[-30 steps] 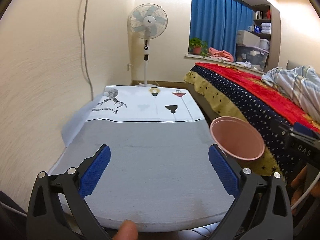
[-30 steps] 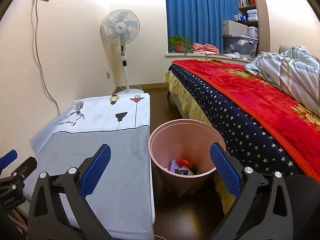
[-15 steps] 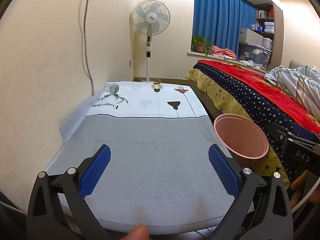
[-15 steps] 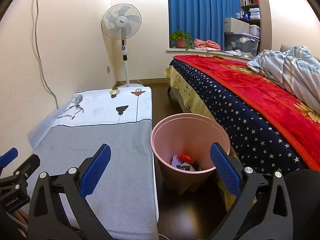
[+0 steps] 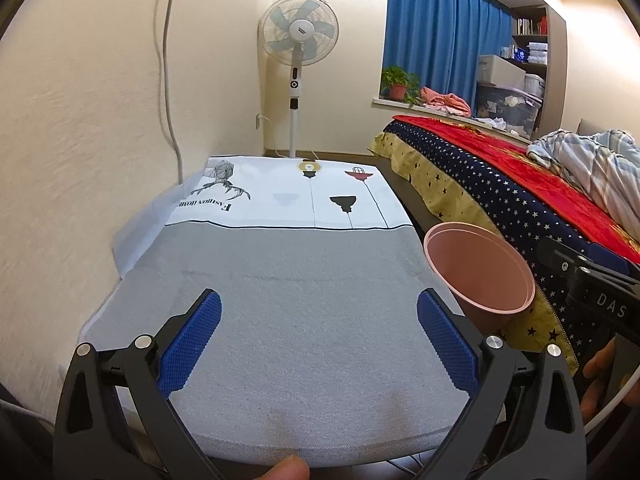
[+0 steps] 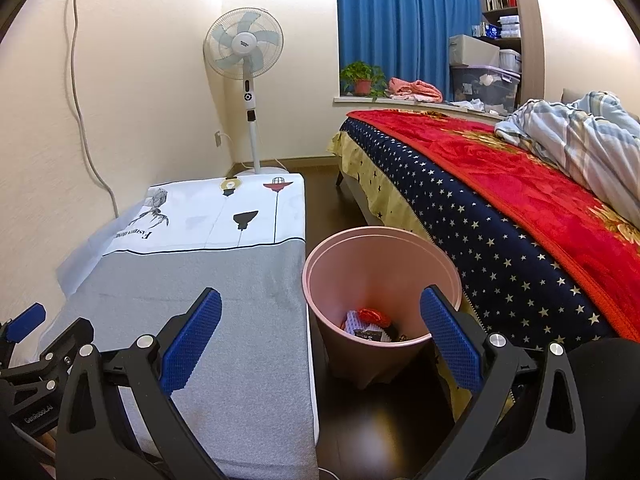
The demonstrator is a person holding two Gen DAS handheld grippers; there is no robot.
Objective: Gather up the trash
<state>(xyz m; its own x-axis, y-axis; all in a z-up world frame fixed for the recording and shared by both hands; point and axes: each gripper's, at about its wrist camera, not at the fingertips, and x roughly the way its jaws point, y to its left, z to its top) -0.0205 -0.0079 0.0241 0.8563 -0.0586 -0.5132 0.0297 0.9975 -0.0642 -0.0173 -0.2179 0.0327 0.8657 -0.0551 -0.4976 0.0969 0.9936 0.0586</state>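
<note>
A pink trash bin stands on the dark floor between the cloth-covered table and the bed; trash, red, white and dark pieces, lies at its bottom. In the left wrist view the bin shows at the right, past the table's edge. My left gripper hangs open over the table's near grey part, nothing between its blue pads. Open as well, my right gripper hovers near the bin's front left rim, holding nothing. The other gripper shows at the right wrist view's left edge.
The table cloth is grey near me and white with prints farther off. A bed with a red and starred blanket runs along the right. A standing fan is by the far wall, a cable hangs on the left wall.
Both views have drifted slightly: the left gripper pulled back and rose a little over the table, the right gripper edged closer above the bin. Both grippers stay open and hold nothing.
</note>
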